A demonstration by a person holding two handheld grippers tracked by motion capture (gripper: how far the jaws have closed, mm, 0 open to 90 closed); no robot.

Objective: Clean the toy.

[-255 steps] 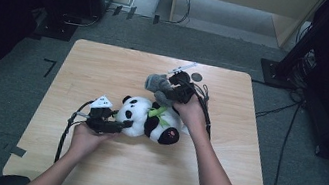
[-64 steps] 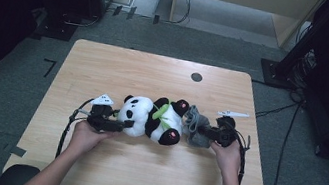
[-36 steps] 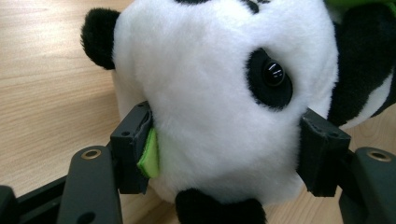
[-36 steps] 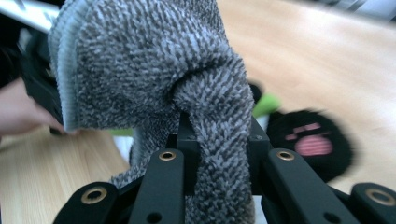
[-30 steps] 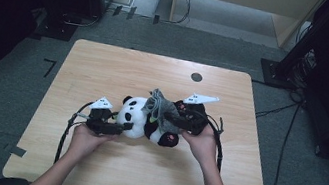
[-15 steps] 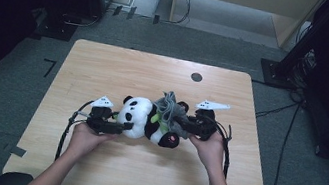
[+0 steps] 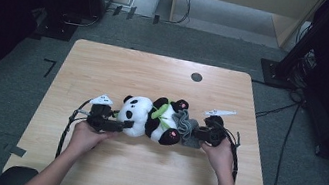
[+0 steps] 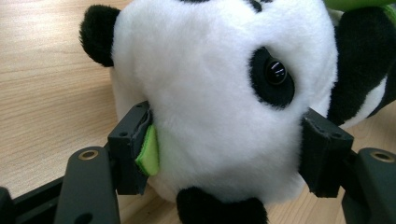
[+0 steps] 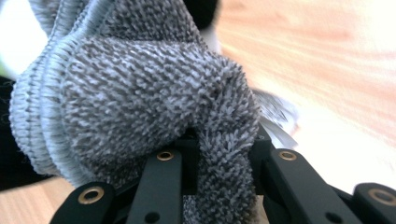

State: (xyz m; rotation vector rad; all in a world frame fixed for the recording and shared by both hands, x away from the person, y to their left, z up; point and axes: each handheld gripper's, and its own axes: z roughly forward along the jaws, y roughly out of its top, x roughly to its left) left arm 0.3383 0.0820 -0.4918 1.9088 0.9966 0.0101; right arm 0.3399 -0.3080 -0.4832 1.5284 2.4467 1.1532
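A black-and-white plush panda (image 7: 150, 117) lies on its side in the middle of the wooden table (image 7: 105, 72), head to the left. My left gripper (image 7: 122, 125) is shut on the panda's head (image 8: 219, 107), one jaw on each side. My right gripper (image 7: 192, 133) sits by the panda's feet and is shut on a bunched grey towel (image 7: 183, 126). In the right gripper view the grey towel (image 9: 140, 93) bulges out from between the two jaws. The towel touches the panda's lower body.
A round dark hole (image 7: 196, 76) sits in the table near its far edge. Bare wood lies all around the panda. Black cables (image 7: 68, 124) trail from both grippers toward the front edge. Dark furniture and stands surround the table.
My right gripper carried the grey towel from over the panda's belly rightward and down to its feet. The left gripper and the panda's head have stayed put.
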